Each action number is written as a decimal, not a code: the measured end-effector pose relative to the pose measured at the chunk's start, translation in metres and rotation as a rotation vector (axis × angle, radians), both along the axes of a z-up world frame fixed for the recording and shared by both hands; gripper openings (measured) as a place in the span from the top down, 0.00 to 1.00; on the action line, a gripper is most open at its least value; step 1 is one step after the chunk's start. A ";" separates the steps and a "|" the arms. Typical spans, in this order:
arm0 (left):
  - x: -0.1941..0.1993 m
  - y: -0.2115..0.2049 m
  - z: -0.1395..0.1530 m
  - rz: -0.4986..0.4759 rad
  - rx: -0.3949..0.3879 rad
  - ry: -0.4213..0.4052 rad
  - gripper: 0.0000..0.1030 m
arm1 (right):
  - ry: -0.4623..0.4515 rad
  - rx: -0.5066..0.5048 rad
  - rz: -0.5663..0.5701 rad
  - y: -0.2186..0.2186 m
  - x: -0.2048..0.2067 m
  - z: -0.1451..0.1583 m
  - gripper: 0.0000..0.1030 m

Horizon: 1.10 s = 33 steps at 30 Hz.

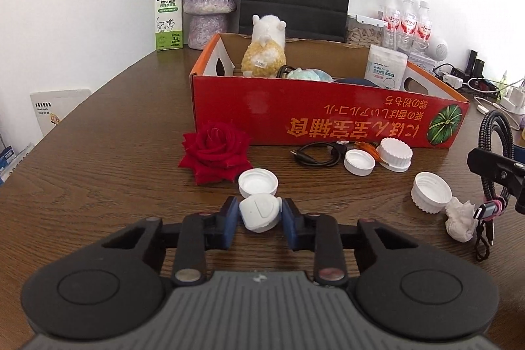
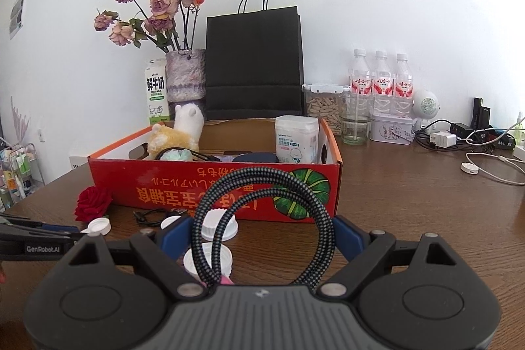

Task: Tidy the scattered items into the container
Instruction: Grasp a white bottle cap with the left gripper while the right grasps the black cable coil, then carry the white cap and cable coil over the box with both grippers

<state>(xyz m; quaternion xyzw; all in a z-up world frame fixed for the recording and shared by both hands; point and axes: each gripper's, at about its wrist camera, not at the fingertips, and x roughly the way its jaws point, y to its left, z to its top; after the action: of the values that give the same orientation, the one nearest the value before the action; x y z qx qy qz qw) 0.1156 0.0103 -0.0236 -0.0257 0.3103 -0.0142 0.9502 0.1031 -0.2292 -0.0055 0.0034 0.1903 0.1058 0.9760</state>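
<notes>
A red cardboard box (image 1: 328, 107) stands on the wooden table; it holds a plush toy (image 1: 264, 50), a cotton-swab tub (image 1: 385, 68) and other items. It also shows in the right wrist view (image 2: 183, 182). My left gripper (image 1: 260, 217) is shut on a small white cap (image 1: 261, 214) just above the table, in front of the box. My right gripper (image 2: 262, 235) is shut on a coiled braided cable (image 2: 262, 218), whose loop rises in front of the box. A red rose (image 1: 215, 151), white lids (image 1: 257, 182), a black cord (image 1: 316, 153) and a crumpled tissue (image 1: 459, 220) lie scattered.
A vase of dried flowers (image 2: 185, 74), a milk carton (image 1: 168, 10), a black paper bag (image 2: 254, 64), water bottles (image 2: 380, 77), jars and a tin stand behind the box. Chargers and cables (image 2: 459, 140) lie at the back right.
</notes>
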 end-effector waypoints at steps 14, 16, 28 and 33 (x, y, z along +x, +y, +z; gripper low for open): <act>-0.011 0.006 0.006 0.042 -0.031 -0.059 0.72 | -0.015 0.008 0.004 -0.002 -0.003 0.001 0.13; -0.013 0.006 0.008 0.049 -0.030 -0.075 0.72 | -0.023 0.012 0.009 -0.002 -0.004 0.001 0.13; -0.013 -0.006 0.045 0.009 -0.029 -0.225 0.72 | -0.117 0.001 0.043 0.011 0.001 0.027 0.13; 0.010 -0.015 0.066 -0.014 -0.041 -0.285 0.72 | -0.159 0.003 0.044 0.020 0.020 0.046 0.13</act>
<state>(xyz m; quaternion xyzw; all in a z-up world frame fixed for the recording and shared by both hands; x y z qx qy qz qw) 0.1260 -0.0046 0.0429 -0.0407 0.1721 -0.0305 0.9838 0.1231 -0.2088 0.0403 -0.0077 0.1122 0.1273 0.9855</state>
